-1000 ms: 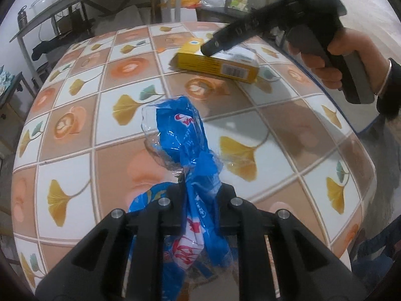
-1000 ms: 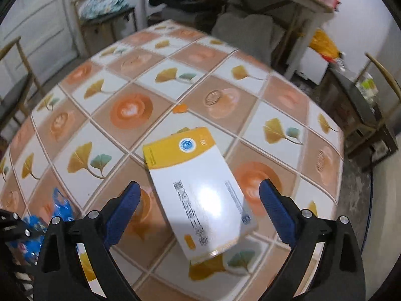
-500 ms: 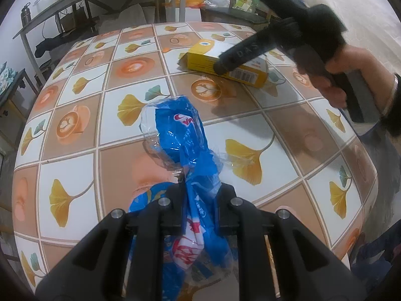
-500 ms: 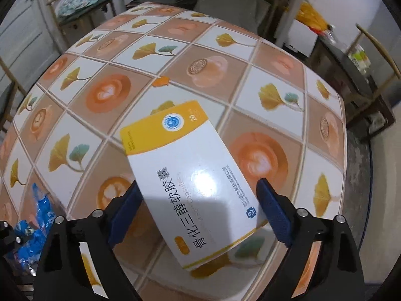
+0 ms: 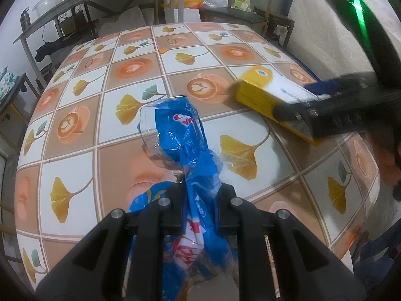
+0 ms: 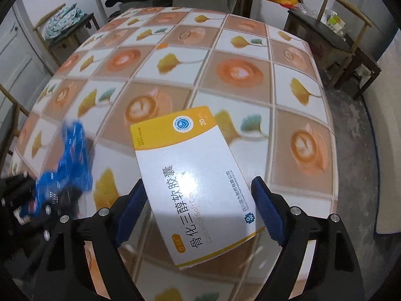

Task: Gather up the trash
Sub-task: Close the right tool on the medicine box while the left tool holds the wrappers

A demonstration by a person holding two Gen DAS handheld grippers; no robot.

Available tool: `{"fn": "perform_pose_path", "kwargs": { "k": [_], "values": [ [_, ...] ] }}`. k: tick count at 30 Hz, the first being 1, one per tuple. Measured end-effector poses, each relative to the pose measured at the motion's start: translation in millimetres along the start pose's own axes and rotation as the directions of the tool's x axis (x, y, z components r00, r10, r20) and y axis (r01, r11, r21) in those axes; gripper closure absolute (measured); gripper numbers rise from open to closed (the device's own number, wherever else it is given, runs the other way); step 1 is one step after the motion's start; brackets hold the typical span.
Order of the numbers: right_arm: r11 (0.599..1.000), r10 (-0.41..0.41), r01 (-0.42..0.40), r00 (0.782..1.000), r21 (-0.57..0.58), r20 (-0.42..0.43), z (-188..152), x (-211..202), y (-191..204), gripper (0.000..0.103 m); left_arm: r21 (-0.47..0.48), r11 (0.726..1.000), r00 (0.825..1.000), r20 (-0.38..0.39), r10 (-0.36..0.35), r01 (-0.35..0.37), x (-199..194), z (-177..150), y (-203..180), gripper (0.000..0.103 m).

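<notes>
My right claw (image 6: 198, 209) swung in over the box (image 6: 193, 180) beside the wrapper (image 5: 184, 150), jaws closing astride it, not yet gripping; my left claw (image 5: 198, 208) kept the wrapper clenched.

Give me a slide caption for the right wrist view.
Right tongs closing around a yellow-and-white medicine box on the patterned table.

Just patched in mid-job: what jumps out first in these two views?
The yellow-and-white medicine box lies on the patterned tablecloth between the right gripper's blue pads, its jaws closing. The left gripper is shut on a crumpled blue plastic wrapper near the table's front edge.
</notes>
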State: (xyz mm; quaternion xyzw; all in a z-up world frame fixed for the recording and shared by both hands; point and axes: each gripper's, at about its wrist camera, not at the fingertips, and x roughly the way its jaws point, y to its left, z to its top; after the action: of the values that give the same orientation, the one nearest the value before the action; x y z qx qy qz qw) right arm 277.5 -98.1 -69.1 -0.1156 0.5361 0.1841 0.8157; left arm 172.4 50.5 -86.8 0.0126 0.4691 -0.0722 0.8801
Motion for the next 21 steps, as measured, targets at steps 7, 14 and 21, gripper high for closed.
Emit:
{"fn": "perform_pose_path", "kwargs": {
  "k": [7,14,21],
  "values": [
    [0.998,-0.037,0.037,0.999,-0.044,0.005,-8.1,-2.5,6.4,0.02,0.005,1.0,1.0,0.003,0.011,-0.011,-1.4,-0.7,-3.7,0.09],
    [0.996,-0.054,0.057,0.998,-0.075,0.039,-9.3,-2.5,11.7,0.027,0.008,1.0,1.0,0.024,0.02,-0.02,-7.4,-1.3,-4.5,0.09],
    [0.998,-0.054,0.057,0.996,-0.034,0.071,-19.6,-16.3,9.0,0.028,0.006,1.0,0.998,0.057,-0.002,0.002,-18.4,1.8,-5.0,0.091]
  ]
}}
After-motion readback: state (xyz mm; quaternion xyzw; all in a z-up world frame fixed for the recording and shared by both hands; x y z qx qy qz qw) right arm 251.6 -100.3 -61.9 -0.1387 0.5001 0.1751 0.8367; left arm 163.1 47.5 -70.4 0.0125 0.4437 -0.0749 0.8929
